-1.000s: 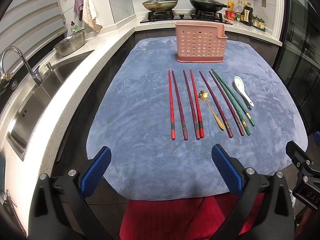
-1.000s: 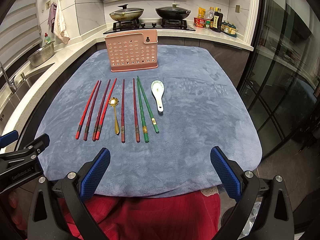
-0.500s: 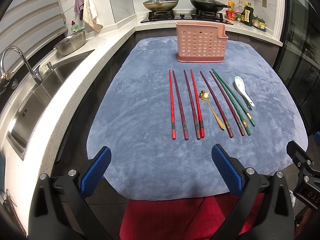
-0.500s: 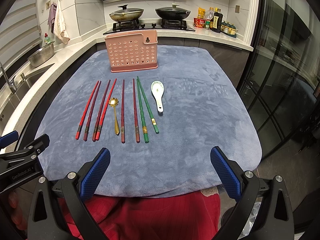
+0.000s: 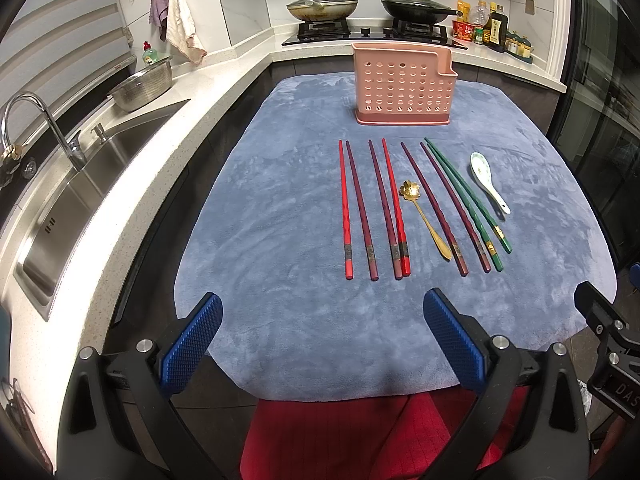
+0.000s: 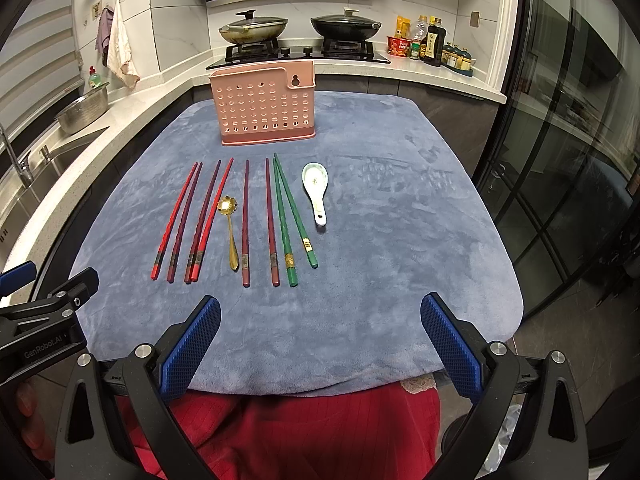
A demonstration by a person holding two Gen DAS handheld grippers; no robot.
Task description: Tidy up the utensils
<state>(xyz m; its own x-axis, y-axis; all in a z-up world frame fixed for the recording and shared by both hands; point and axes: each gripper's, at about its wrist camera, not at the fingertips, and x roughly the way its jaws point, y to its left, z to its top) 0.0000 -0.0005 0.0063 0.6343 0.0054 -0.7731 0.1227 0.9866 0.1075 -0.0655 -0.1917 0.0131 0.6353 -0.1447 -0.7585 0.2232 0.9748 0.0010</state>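
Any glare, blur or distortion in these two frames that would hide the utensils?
Left wrist view: sharp, strong fisheye bending of the counter edge, dark corner vignette; chopsticks clear. Right wrist view: also sharp, reflections on the glass door, a small glint on the gold spoon; nothing hidden.

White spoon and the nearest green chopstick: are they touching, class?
Apart. The right wrist view shows blue cloth between the white spoon and the nearest green chopstick along their whole length.
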